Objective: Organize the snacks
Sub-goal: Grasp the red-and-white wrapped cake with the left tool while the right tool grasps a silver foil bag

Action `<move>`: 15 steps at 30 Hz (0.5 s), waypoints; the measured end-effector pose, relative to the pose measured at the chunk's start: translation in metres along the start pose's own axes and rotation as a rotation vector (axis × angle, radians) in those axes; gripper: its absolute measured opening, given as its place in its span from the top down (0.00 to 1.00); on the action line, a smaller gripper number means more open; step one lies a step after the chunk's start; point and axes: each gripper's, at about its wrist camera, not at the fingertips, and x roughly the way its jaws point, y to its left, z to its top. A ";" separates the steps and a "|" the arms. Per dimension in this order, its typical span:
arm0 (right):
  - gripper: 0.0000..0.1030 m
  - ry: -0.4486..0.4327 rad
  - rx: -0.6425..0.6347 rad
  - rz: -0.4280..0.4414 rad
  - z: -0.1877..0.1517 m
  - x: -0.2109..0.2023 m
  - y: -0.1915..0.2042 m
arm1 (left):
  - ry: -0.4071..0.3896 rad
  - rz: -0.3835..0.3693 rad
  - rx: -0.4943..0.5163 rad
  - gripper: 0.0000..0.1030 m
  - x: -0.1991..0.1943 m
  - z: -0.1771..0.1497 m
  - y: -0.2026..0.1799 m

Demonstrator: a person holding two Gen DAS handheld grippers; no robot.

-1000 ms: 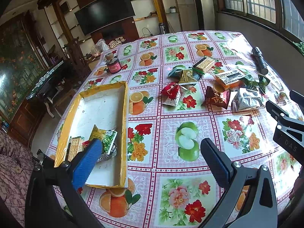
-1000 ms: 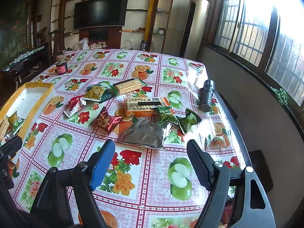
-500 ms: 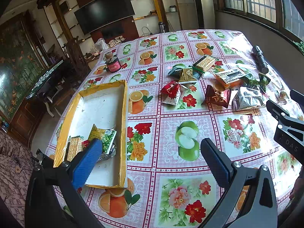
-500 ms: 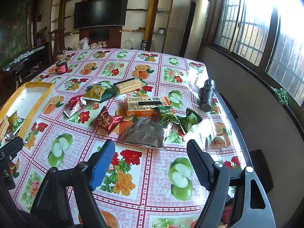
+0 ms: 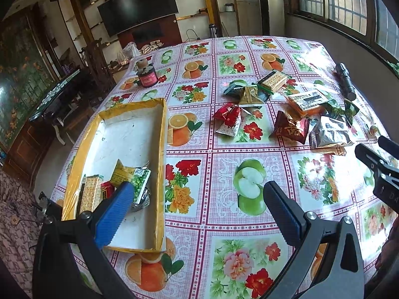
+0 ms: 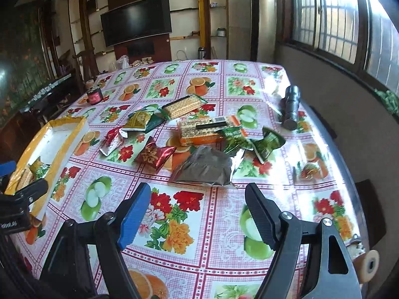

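Since a second ago almost nothing has shifted. Both the left gripper (image 5: 197, 201) and right gripper (image 6: 197, 205) hover with fingers spread, empty — between picks. The crinkled silver foil snack pouch (image 6: 205, 168) lies nearest the right gripper on the counter, needing transfer to the yellow-rimmed white cardboard tray (image 5: 163, 134).

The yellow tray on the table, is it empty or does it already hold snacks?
Partly filled. The yellow tray holds a few snack packets at its near end; its far end is bare white.

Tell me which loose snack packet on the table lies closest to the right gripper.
The silver foil packet, lying flat just ahead of the open right gripper; the red packet and green ones sit farther back.
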 end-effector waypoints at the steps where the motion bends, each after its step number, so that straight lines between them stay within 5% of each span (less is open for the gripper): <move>1: 0.24 0.010 0.015 0.023 -0.001 0.003 -0.004 | 0.009 -0.014 0.001 0.00 0.001 0.003 0.000; 9: 0.24 0.033 0.053 0.050 0.009 0.027 -0.011 | 0.078 -0.105 0.008 0.00 0.035 0.030 -0.012; 15: 0.24 0.063 0.040 0.041 0.025 0.055 -0.018 | 0.137 -0.098 0.005 0.00 0.075 0.047 -0.017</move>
